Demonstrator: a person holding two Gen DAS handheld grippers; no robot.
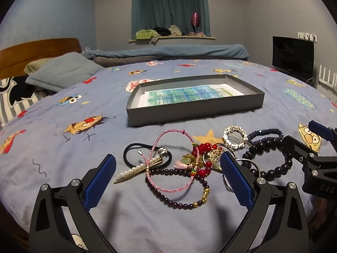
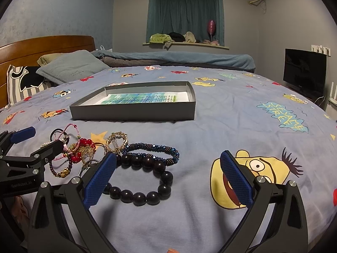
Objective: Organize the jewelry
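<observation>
A pile of jewelry lies on the bed. In the left wrist view: a pink cord bracelet [image 1: 168, 160], a dark purple bead bracelet [image 1: 179, 198], a pearl hairpin [image 1: 134, 170], a black hair tie [image 1: 134, 154], red beads [image 1: 203, 147], a rhinestone ring clip [image 1: 234, 136] and a large dark bead bracelet [image 1: 271, 164]. My left gripper [image 1: 168, 181] is open, low over the pile. My right gripper [image 2: 168, 179] is open beside the large dark bead bracelet [image 2: 145, 181] and a blue beaded bracelet [image 2: 155, 149]. The grey box [image 1: 193, 107] [image 2: 134, 111] sits beyond.
The bed has a blue cartoon-print cover [image 2: 231, 126]. Pillows [image 1: 61, 69] and a wooden headboard [image 1: 38, 50] are at the left. A folded blanket [image 1: 168, 52] lies at the far side. A dark monitor [image 2: 304, 69] stands at the right.
</observation>
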